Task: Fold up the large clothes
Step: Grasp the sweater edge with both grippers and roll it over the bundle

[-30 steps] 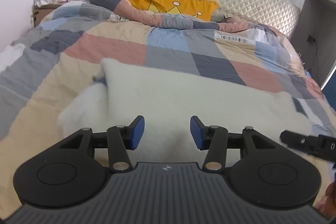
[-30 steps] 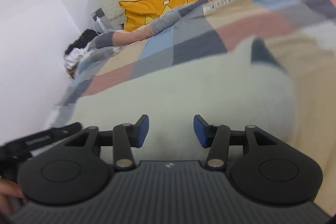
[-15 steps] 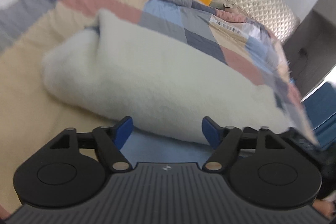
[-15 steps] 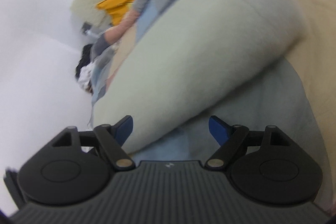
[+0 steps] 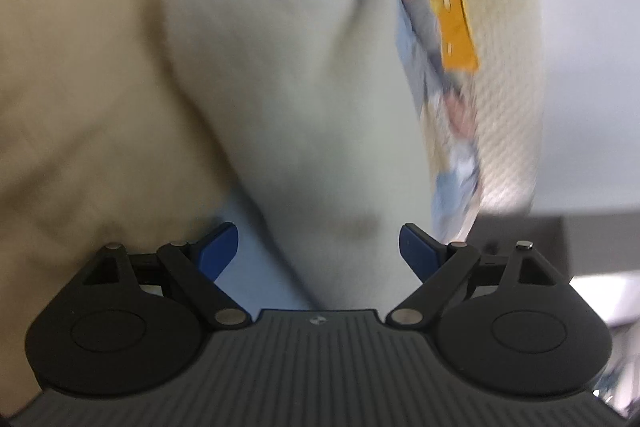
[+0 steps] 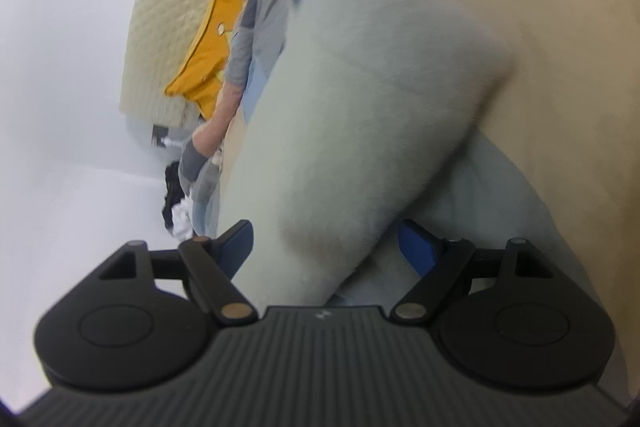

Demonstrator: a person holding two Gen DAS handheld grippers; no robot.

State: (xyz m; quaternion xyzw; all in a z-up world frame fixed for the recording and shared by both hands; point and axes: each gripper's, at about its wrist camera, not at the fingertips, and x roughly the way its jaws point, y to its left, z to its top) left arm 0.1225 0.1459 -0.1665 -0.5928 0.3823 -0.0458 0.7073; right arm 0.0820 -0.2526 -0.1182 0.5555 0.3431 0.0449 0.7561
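Note:
A thick cream fleece garment (image 5: pixel 280 87) with a light blue outer side (image 5: pixel 256 279) lies folded on the bed, blurred in both views. My left gripper (image 5: pixel 319 251) is rolled on its side and low at the garment's near edge. Its jaws are opening, and the fleece roll runs between the blue pads (image 5: pixel 218 249) without being pressed. My right gripper (image 6: pixel 327 249) stands wide at the other end of the fleece garment (image 6: pixel 360 107), also rolled. The fleece and the light blue layer (image 6: pixel 500 207) pass between its pads (image 6: pixel 418 251), which do not clamp them.
The patchwork bed cover (image 5: pixel 80 67) spreads around the garment, beige near the grippers. A yellow pillow (image 6: pixel 208 67) leans on the quilted headboard (image 6: pixel 172 7) at the far end. A pile of dark and white clothes (image 6: pixel 176 203) sits beside the bed by the wall.
Both grippers dropped toward the garment's near edge and rolled sideways, tilting both views. Both sets of jaws spread wider, and the fleece edge now sits between them.

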